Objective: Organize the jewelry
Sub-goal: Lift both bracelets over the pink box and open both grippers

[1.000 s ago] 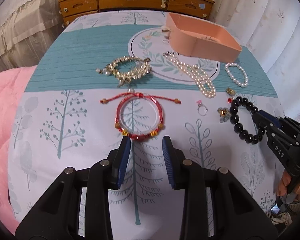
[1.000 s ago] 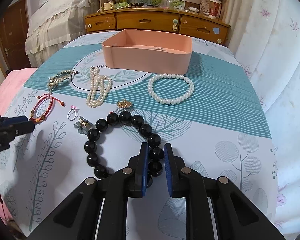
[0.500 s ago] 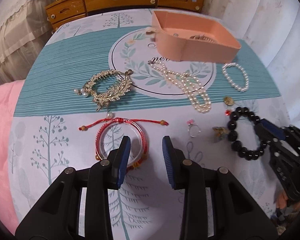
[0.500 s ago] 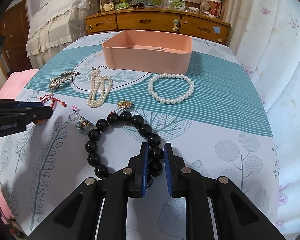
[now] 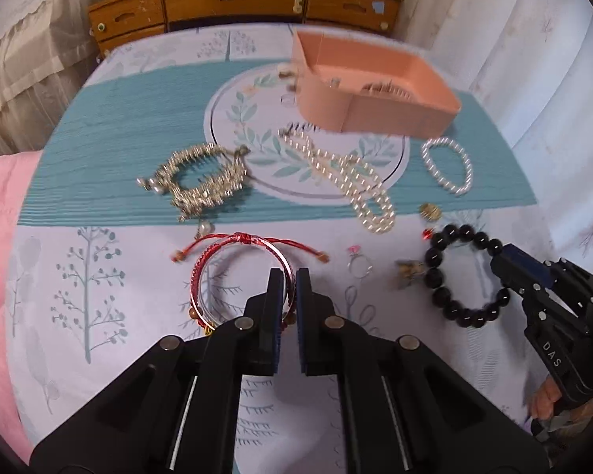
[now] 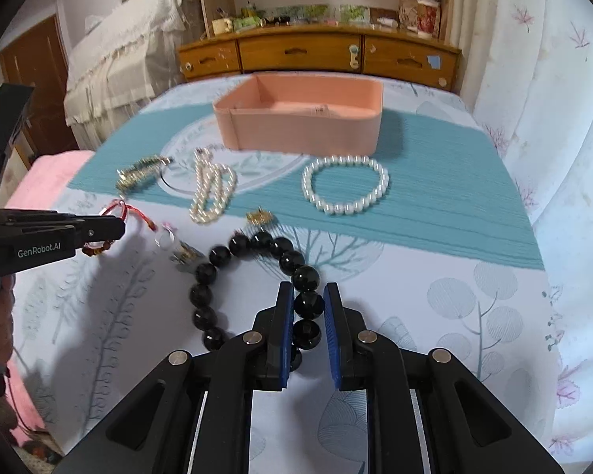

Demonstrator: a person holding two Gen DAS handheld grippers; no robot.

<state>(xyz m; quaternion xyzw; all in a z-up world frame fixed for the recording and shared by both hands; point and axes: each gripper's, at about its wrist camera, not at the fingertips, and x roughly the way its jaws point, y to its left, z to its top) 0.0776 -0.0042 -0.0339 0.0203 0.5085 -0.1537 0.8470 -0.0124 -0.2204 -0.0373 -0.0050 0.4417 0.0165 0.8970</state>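
Note:
My left gripper (image 5: 290, 280) is shut on the near rim of the red cord bracelet (image 5: 237, 245), which lies on the printed cloth; it also shows in the right wrist view (image 6: 116, 213). My right gripper (image 6: 309, 300) is shut on the black bead bracelet (image 6: 233, 249), fingers clamped on a bead at its right side; the bracelet also shows in the left wrist view (image 5: 454, 272). The pink box (image 5: 399, 110) stands at the back, a few small pieces inside.
On the cloth lie a gold leaf bracelet (image 5: 201, 177), a pearl necklace (image 5: 355, 181), a white pearl bracelet (image 6: 344, 189), a gold charm (image 6: 259, 217), a ring (image 5: 357, 262) and a small brooch (image 5: 409, 270). A wooden dresser (image 6: 316, 55) stands behind.
My left gripper moved forward and closed on the red bracelet's near rim. My right gripper stays clamped on the black beads, which have shifted slightly.

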